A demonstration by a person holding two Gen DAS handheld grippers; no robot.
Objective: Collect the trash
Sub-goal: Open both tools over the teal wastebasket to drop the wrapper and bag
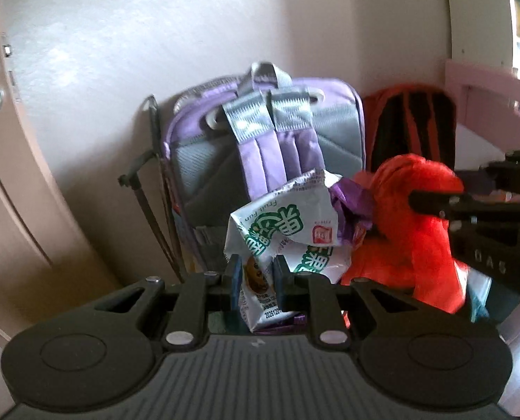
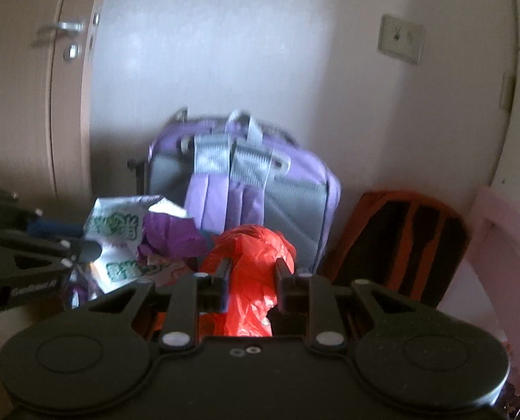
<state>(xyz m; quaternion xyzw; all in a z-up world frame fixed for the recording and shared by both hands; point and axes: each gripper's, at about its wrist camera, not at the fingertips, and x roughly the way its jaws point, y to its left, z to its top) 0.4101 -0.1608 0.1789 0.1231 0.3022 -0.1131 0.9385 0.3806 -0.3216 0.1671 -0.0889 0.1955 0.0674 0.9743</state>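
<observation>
The left hand-held gripper (image 1: pixel 257 273) pinches a crumpled white-and-green foil snack wrapper (image 1: pixel 288 224) between its 2 pads, with a scrap of purple foil wrapper (image 1: pixel 351 203) bunched against it. Just beside it, the right hand-held gripper (image 2: pixel 252 273) clamps a bunched red plastic bag (image 2: pixel 249 259). Both bundles hang in the air in front of a lilac-and-grey backpack (image 1: pixel 260 133) and an orange-and-black backpack (image 2: pixel 400 238) leaning on the pale wall (image 2: pixel 224 52).

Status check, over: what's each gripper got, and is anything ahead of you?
Left gripper clamped on snack wrappers. Right gripper clamped on red plastic bag. Purple backpack ahead against wall.
</observation>
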